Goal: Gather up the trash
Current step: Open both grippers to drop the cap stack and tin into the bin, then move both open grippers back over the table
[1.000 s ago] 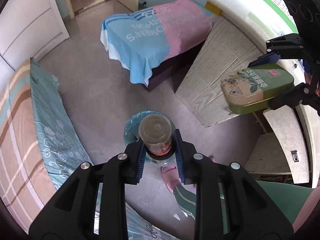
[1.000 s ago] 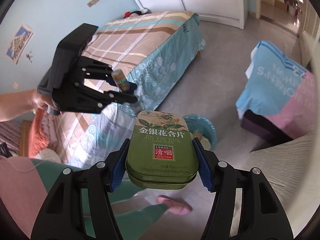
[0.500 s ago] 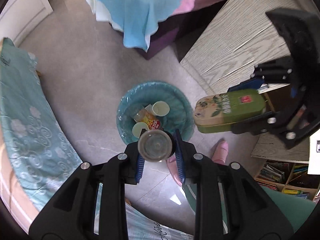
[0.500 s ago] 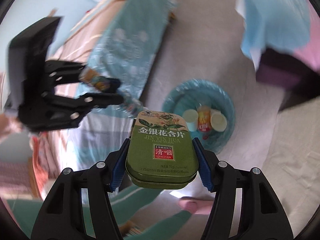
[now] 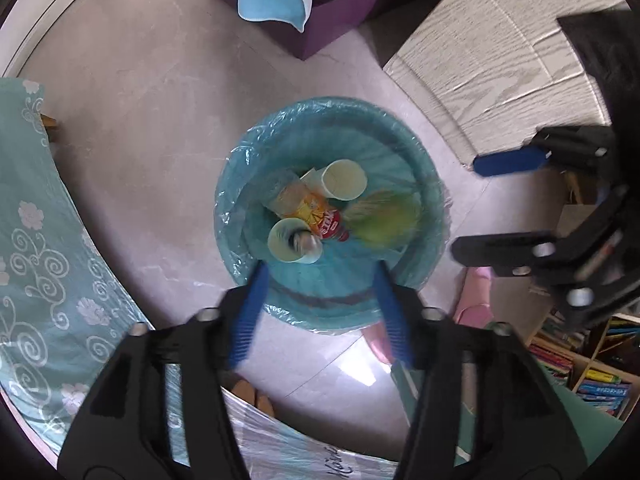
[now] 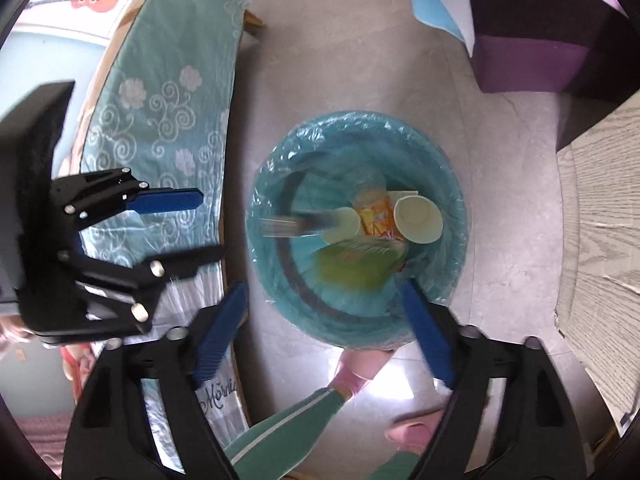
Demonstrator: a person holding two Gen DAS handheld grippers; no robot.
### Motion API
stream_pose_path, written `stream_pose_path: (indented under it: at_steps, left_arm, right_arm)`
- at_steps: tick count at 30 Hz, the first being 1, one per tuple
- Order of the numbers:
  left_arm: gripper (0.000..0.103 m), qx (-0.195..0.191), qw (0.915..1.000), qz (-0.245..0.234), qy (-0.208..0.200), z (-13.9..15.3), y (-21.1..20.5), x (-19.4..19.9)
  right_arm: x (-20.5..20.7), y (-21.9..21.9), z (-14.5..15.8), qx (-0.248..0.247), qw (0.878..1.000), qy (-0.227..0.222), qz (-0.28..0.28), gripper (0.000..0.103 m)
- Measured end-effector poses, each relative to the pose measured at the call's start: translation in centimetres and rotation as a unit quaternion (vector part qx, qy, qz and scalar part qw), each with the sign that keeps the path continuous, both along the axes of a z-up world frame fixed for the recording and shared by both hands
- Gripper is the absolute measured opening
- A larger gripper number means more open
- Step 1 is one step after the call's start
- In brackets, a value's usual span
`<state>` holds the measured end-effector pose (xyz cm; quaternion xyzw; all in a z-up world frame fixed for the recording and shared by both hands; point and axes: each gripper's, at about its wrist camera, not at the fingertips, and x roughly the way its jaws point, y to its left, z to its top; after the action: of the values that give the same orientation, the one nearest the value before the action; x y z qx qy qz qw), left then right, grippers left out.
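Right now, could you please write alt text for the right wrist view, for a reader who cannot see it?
The open right gripper hangs over a teal-lined trash bin on the floor, where a blurred green tin lies among paper cups. The left gripper, also open, is at the left, beside a bed.

Left gripper (image 5: 320,276), jaws wide apart and empty, above the lined trash bin (image 5: 434,200) with 2 paper cups (image 5: 344,180).

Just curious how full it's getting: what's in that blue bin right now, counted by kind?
Paper cups: 2
Plastic bottles: 2, one motion-blurred
Green tin: 1, blurred
Total: 5
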<state>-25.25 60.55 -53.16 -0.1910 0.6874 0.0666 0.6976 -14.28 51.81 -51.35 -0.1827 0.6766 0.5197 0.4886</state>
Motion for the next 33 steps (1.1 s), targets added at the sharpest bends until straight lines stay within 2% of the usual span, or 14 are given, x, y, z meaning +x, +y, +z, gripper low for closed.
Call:
stream_pose_path:
  at_steps: [2, 4, 6, 8, 10, 15, 20, 22, 28, 31, 33]
  left_arm:
    - [0.069, -0.001, 1.0000, 0.003, 0.005, 0.0, -0.1, -0.2]
    - [0.076, -0.006, 0.9999, 0.007, 0.004, 0.1, -0.2, -0.4]
    - [0.081, -0.011, 0.9999, 0.010, 0.001, 0.5, -0.3, -0.8]
    - [0.087, -0.010, 0.9999, 0.012, -0.003, 0.8, -0.4, -1.3]
    - [0.090, -0.010, 0.9998, 0.014, -0.006, 1.1, -0.6, -1.7]
    - [0.093, -0.019, 0.9997, 0.015, 0.003, 1.0, -1.0, -2.8]
    - [0.096, -0.050, 0.9982, 0.025, 0.023, 1.2, -1.2, -4.0]
    - [0.096, -0.058, 0.9975, 0.027, 0.029, 1.6, -1.4, -4.4]
    - [0.096, -0.044, 0.9983, 0.015, 0.037, 4.5, -2.1, -5.1]
    - [0.096, -0.054, 0.9980, 0.020, 0.027, 7.0, -2.0, -5.3]
    - [0.096, -0.063, 0.9975, 0.025, 0.020, 9.0, -2.2, -5.5]
  right_arm:
    - [0.5, -0.2, 0.2, -0.005, 1.000, 0.006, 0.000, 0.090]
    - [1.0, -0.5, 0.2, -0.012, 1.000, 0.011, -0.003, 0.092]
    - [1.3, -0.8, 0.3, -0.015, 1.000, 0.016, -0.012, 0.097]
    - [1.7, -1.3, 0.2, -0.019, 0.999, 0.024, -0.018, 0.097]
    - [1.8, -1.7, 0.2, -0.021, 0.999, 0.038, -0.021, 0.097]
    - [1.4, -2.3, 1.1, -0.012, 0.999, 0.040, -0.001, 0.097]
    - [1.2, -3.1, 2.3, -0.010, 0.999, 0.042, -0.011, 0.097]
    - [1.1, -3.3, 3.6, -0.001, 0.999, 0.040, -0.014, 0.097]
    - [0.6, -3.5, 9.2, 0.039, 0.999, 0.033, -0.007, 0.097]
    - [0.3, -3.7, 13.0, 0.060, 0.998, 0.023, 0.004, 0.097]
    - [-0.1, -4.0, 16.6, 0.085, 0.996, 0.012, 0.013, 0.097]
